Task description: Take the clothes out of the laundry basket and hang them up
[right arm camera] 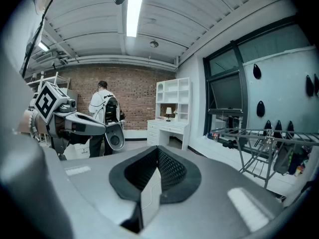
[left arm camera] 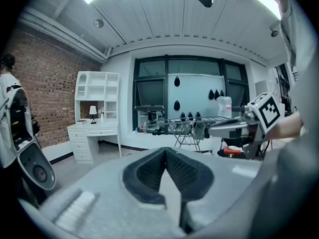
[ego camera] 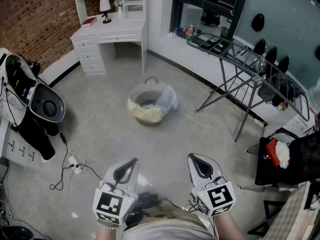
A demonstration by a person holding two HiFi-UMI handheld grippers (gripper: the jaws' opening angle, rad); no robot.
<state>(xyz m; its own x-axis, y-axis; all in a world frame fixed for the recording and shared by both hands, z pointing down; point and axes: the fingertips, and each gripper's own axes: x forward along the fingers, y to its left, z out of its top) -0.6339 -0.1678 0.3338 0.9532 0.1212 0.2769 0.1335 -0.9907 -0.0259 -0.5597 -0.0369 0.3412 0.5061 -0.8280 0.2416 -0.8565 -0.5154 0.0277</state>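
Looking down, the head view shows the left gripper [ego camera: 127, 168] and right gripper [ego camera: 200, 165] side by side, well apart from the laundry basket [ego camera: 142, 113] on the floor, a pale blue garment [ego camera: 168, 99] draped over its rim. The drying rack [ego camera: 250, 64] stands to the right. Left gripper view: jaws pressed together, nothing between them. Right gripper view: jaws likewise together and empty.

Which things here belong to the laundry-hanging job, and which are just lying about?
Job: laundry basket, clothes in it, drying rack, left gripper and right gripper, both shut and empty.
Lying about: white desk, lamp, floor cables.
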